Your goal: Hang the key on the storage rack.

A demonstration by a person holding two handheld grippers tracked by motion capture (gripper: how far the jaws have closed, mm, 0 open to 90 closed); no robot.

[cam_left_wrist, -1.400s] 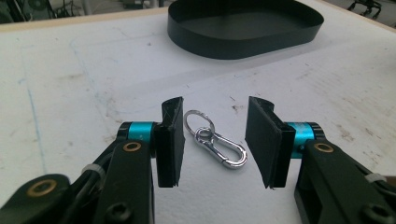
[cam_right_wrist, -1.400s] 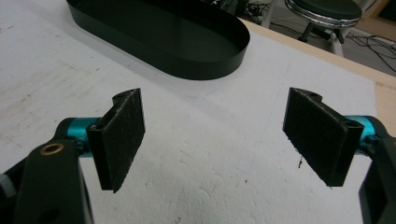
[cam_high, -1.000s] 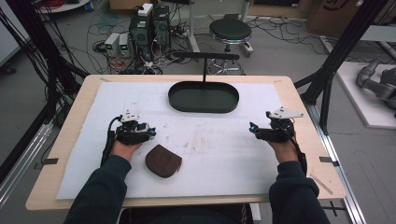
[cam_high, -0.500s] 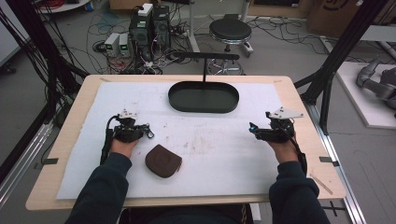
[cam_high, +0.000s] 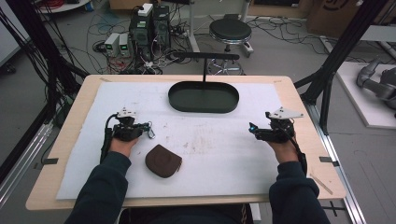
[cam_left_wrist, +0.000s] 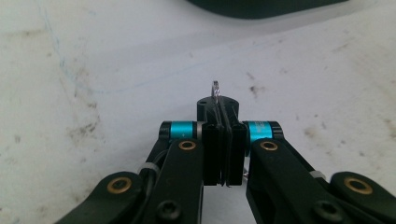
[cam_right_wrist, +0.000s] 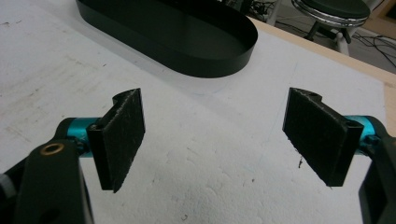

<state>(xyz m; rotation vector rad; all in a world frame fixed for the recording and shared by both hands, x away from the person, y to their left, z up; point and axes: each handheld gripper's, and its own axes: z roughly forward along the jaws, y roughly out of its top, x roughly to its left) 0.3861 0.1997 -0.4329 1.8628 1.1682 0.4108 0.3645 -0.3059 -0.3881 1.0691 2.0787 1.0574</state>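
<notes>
Step in hand: grasp just made. Left gripper jaws have just been closing, now clamped on thin metal ring, probably key ring; loop pokes out just past jaw tips. Right gripper jaws wide apart, nothing between, black oval tray well ahead of them. Brown pouch lies on desk, near and behind left jaws. Next move likely calls for lift without slackening pinch; ring thin, slip risk.

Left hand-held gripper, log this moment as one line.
left hand-held gripper: shut on small metal ring | right hand-held gripper: open, nothing between | brown leather pouch: untouched
</notes>
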